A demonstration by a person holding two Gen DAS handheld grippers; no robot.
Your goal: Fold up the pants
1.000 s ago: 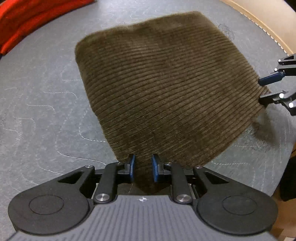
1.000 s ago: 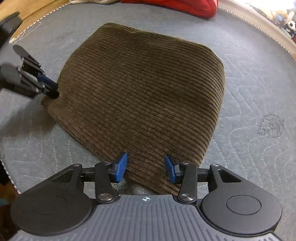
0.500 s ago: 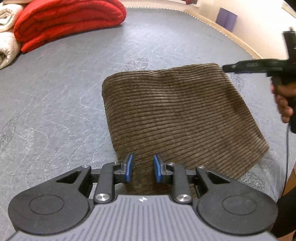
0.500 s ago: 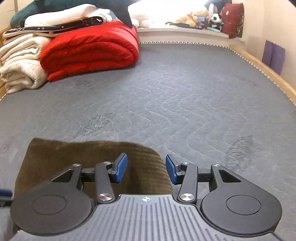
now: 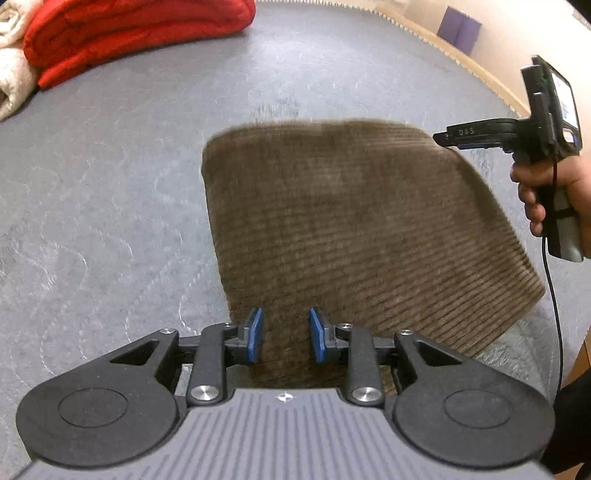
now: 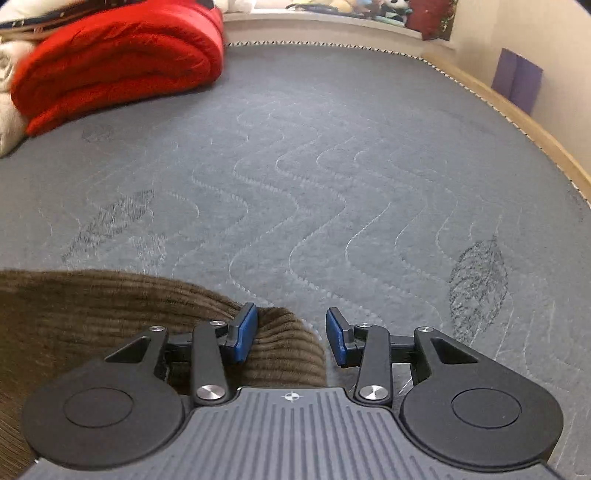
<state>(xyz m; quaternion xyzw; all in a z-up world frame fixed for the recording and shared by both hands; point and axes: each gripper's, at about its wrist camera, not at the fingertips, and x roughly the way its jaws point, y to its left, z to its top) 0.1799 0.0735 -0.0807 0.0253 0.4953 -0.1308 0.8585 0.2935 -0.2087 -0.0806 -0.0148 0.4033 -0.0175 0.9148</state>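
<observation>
The folded brown corduroy pants point(image 5: 351, 229) lie flat as a squarish pad on the grey quilted mattress point(image 5: 110, 177). My left gripper point(image 5: 285, 326) hovers over their near edge. Its jaws are opening, and the blue pads are apart with only cloth below them. My right gripper point(image 6: 291, 330) is over the pants' rounded far corner point(image 6: 280, 347). Its jaws are closing, but the pads stand clear of the cloth. In the left wrist view, a hand point(image 5: 535, 192) holds the right gripper point(image 5: 441, 137) side-on above the far right corner.
A rolled red blanket point(image 6: 118, 62) and cream blankets point(image 5: 11, 74) lie at the head of the bed. A wooden bed frame point(image 6: 535, 122) runs along the right, with a purple object point(image 6: 517, 79) against the wall. Soft toys point(image 6: 351, 5) line the back ledge.
My right gripper left the pants' side edge, swung round to their far corner and now faces up the bed. The left gripper's jaws have widened, and it has lifted slightly.
</observation>
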